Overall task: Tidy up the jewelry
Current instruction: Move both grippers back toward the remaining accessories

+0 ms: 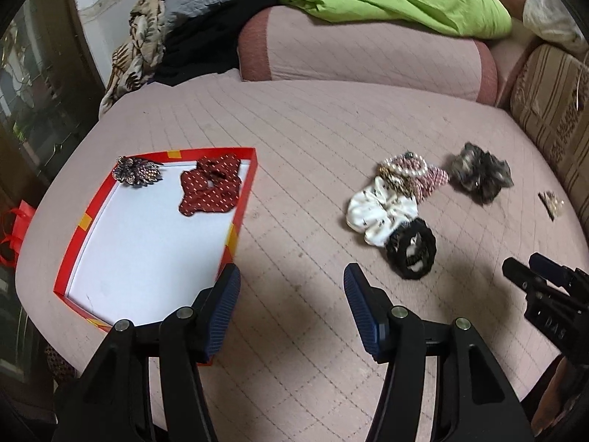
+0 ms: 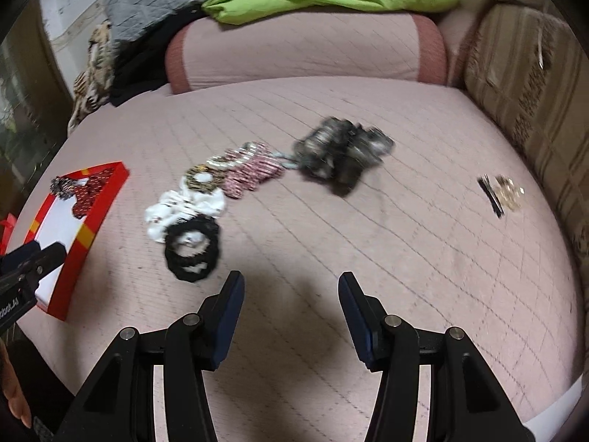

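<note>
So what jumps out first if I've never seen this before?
Probably the red-rimmed box at the left of the pink bed, holding a dark red dotted scrunchie and a sparkly brooch. Next, the scrunchie pile to its right, beyond both open, empty tools.

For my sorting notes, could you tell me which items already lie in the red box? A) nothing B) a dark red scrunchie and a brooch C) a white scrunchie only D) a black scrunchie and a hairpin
B: the dark red scrunchie and brooch lie inside the red box.
</note>
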Demonstrator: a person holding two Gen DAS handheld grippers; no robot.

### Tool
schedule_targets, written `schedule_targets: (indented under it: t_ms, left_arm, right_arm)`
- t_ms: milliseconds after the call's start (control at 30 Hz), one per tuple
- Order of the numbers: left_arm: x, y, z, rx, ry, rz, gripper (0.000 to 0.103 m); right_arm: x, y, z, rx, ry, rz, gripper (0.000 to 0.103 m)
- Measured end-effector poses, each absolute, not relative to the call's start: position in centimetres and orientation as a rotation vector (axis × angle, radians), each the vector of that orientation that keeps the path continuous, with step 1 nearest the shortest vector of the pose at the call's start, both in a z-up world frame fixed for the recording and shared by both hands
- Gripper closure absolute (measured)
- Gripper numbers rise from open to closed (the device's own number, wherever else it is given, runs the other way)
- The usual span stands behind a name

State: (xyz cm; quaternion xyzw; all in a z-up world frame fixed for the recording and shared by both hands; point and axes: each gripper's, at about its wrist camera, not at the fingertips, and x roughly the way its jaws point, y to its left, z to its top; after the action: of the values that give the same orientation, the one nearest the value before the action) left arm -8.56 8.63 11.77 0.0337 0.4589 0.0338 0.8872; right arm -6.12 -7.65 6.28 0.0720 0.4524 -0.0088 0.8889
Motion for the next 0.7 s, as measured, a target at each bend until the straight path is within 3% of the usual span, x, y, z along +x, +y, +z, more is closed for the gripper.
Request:
schedule_targets:
  t_ms: [700]
  left_arm:
    - [-2.3, 8.0, 7.1, -0.138, 1.1, -0.135, 0.045]
  right_arm:
    - [-4.9, -9.5, 3.4, 0.265, 0.959, 0.037, 0.045]
